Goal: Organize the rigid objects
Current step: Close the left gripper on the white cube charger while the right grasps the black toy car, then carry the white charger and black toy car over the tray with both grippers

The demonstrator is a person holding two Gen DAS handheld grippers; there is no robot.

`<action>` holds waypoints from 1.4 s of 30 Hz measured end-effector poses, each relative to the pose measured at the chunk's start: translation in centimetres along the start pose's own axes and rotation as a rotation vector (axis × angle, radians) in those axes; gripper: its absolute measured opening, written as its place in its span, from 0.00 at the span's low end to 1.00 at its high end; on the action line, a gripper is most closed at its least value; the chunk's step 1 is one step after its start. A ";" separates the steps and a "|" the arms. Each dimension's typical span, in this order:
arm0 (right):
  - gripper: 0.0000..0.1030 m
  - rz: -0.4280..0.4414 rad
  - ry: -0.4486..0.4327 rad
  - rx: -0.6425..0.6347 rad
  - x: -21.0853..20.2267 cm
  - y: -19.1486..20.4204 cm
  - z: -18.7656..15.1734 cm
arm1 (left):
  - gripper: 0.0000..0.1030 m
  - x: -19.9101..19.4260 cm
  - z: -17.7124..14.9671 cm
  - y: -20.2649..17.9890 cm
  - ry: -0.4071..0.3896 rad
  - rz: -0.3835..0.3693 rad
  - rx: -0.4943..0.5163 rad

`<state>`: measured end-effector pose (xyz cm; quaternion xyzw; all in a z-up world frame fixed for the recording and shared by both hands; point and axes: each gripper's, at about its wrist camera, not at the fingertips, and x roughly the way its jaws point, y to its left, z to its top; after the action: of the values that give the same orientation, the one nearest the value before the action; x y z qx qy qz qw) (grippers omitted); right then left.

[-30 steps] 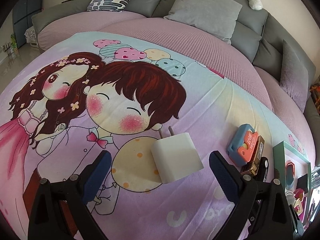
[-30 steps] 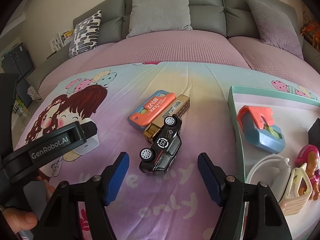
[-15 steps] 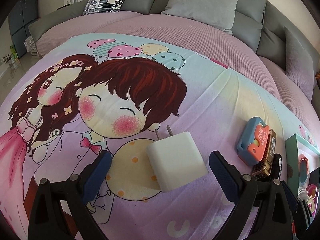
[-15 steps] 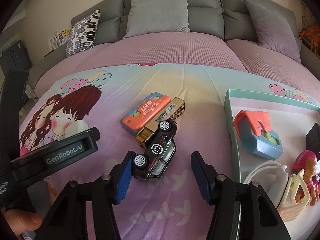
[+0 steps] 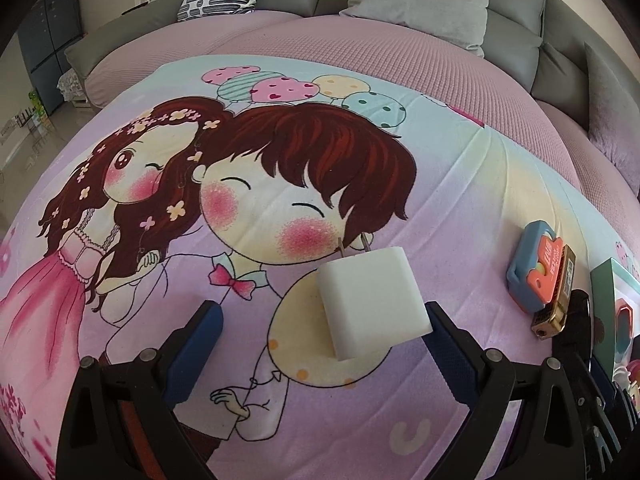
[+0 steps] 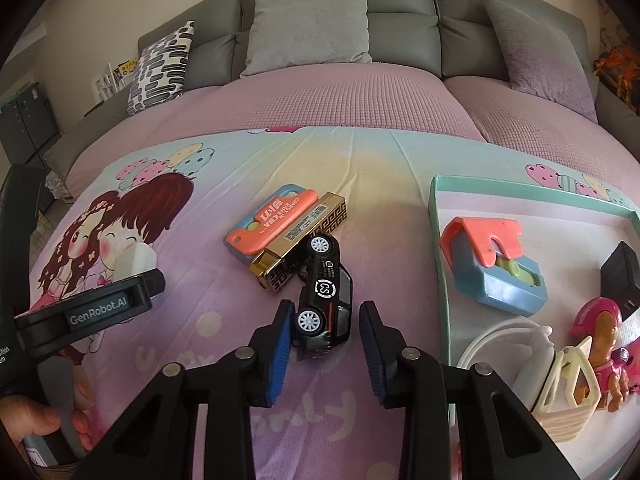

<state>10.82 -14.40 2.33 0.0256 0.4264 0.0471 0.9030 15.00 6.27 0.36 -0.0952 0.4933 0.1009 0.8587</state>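
A black toy car (image 6: 325,297) lies on its side on the cartoon blanket, its rear end between the fingers of my right gripper (image 6: 325,350). The left pad touches the car; a gap remains at the right pad. A gold harmonica (image 6: 298,242) and an orange-and-blue case (image 6: 269,222) lie just beyond the car. A white plug adapter (image 5: 372,298) lies on the blanket, prongs pointing away, just ahead of my left gripper (image 5: 320,346), which is open wide and empty. The adapter sits nearer the right finger.
A mint-rimmed tray (image 6: 437,216) at the right holds a blue-and-orange toy house (image 6: 494,266), a black box (image 6: 622,270), a white cable (image 6: 510,346), a cream basket (image 6: 568,392) and a pink figure (image 6: 604,338). Grey sofa cushions (image 6: 308,26) stand behind.
My right gripper has moved forward around the toy car and its jaws have narrowed. My left gripper has shifted left, so the adapter now lies nearer its right finger.
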 end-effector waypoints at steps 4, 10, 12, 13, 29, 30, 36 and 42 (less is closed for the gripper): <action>0.30 -0.006 0.006 -0.008 0.3 0.2 -0.1 | 0.95 0.2 0.0 -0.2 -0.004 0.020 -0.011; 0.30 -0.011 0.003 -0.015 0.5 0.3 -0.1 | 0.95 0.3 0.1 -0.8 -0.031 0.019 -0.006; 0.30 -0.015 0.003 -0.020 0.5 0.3 -0.1 | 0.95 0.3 0.1 -0.9 -0.038 0.017 -0.004; 0.30 -0.016 0.003 -0.020 0.5 0.3 -0.1 | 0.95 0.3 0.1 -1.0 -0.041 0.016 0.002; 0.30 -0.008 0.012 -0.010 0.4 0.2 -0.1 | 0.51 -0.7 0.4 -2.4 -0.063 -0.016 0.063; 0.30 -0.007 0.013 -0.009 0.4 0.2 -0.1 | 0.51 -0.7 0.4 -2.4 -0.062 -0.017 0.065; 0.29 -0.003 0.000 0.019 -0.3 -0.3 0.2 | 0.51 -1.6 0.5 -2.3 -0.072 -0.037 0.056; 0.27 0.009 -0.059 0.061 -2.4 -1.2 1.1 | 0.51 -3.5 1.0 -2.4 -0.109 -0.056 0.050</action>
<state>10.18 -15.85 4.75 0.0564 0.4007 0.0375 0.9137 14.74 4.00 4.07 -0.0819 0.4453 0.0695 0.8889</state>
